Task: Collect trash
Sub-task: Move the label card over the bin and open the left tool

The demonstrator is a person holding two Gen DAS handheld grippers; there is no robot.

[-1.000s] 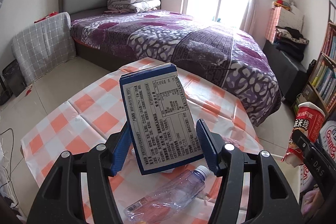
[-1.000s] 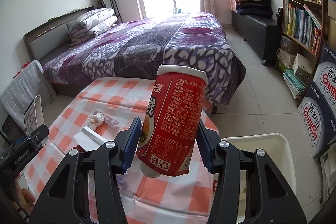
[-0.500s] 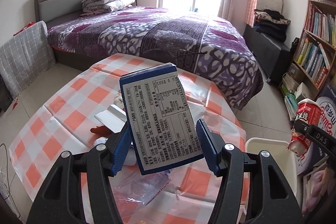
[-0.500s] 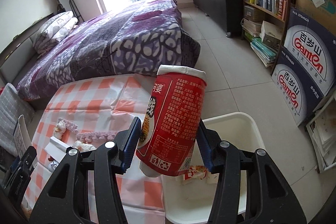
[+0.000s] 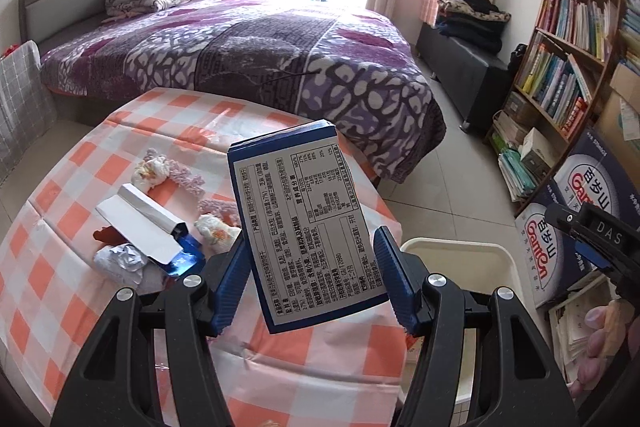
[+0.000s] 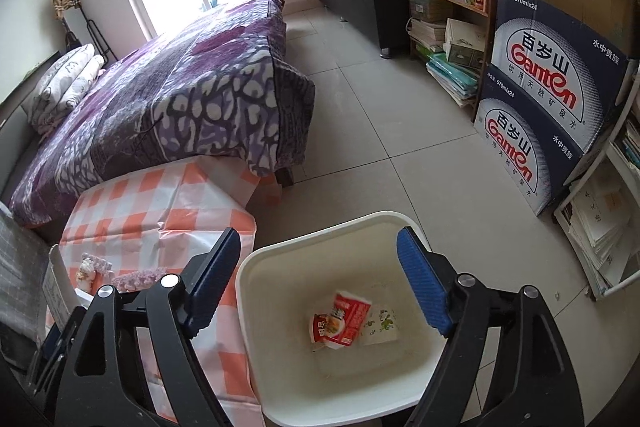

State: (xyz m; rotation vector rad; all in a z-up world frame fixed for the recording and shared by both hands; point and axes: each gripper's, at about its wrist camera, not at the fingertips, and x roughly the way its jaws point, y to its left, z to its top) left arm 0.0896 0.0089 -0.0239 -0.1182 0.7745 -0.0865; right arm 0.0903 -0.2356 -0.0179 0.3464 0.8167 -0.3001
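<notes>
Standing nearly upright, leaning left, blue carton (image 5: 304, 227) clenched in left fingers (image 5: 228, 281); right fingers (image 6: 424, 287) just released, empty.

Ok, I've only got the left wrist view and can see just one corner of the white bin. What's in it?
Observer: From the right wrist view, the white bin has a red cup lying on its bottom, among a couple of wrappers.
Operator: Is the right hand-held gripper carrying anything?
Observer: No. The right hand-held gripper has just been opening its jaws; nothing is between them, and it hangs over the bin.
Operator: Is my blue box over the bin too?
Observer: Not as far as I can tell. The blue box shows at the far left, on the checked table side of the bin.
</notes>
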